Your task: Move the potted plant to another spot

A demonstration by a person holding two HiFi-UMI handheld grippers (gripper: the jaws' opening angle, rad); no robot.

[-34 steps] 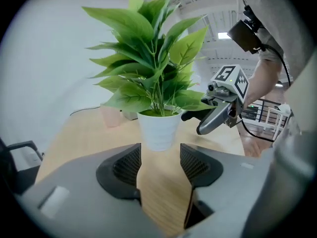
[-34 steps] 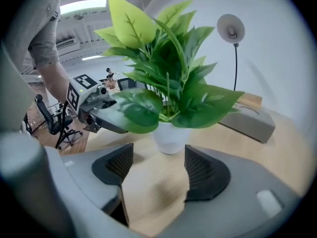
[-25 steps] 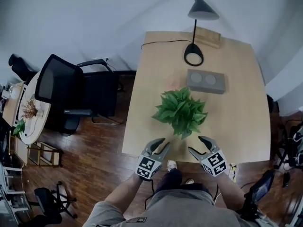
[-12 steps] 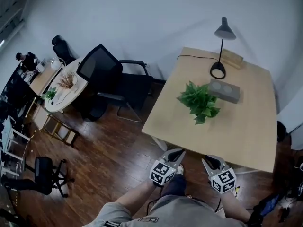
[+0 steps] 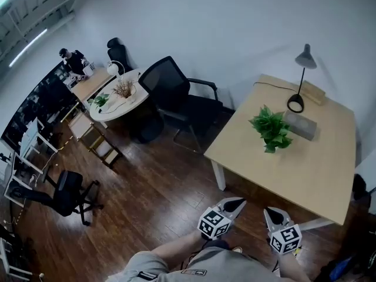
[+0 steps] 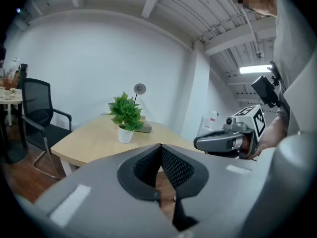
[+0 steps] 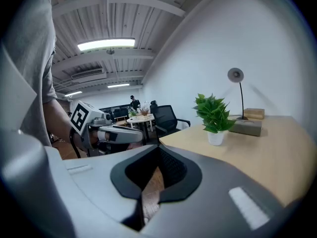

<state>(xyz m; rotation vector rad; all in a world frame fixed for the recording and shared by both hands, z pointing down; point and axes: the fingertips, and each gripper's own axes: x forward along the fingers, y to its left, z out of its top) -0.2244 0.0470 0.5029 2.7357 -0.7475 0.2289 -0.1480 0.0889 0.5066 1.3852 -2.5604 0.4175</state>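
Standing off from the table [image 5: 305,175], we hold the left gripper [image 5: 238,202] and right gripper [image 5: 269,211] clenched on nothing, the right having just closed. The potted plant [image 5: 271,128] stands upright on the table, well apart at twelve o'clock, with the right gripper slightly nearer.

Open across the wooden floor [image 5: 158,181] up to the near edge of the table [image 5: 276,175]. Bare over the tabletop's whole near half, so free from front and left right up to the potted plant [image 5: 271,128]. Crowded on the plant's right by a grey block [image 5: 302,126] close beside it; behind that, by a desk lamp [image 5: 306,58] and a wooden box [image 5: 314,91] at the far edge. Narrowed left of the table by a black chair [image 5: 179,96], standing apart from it.
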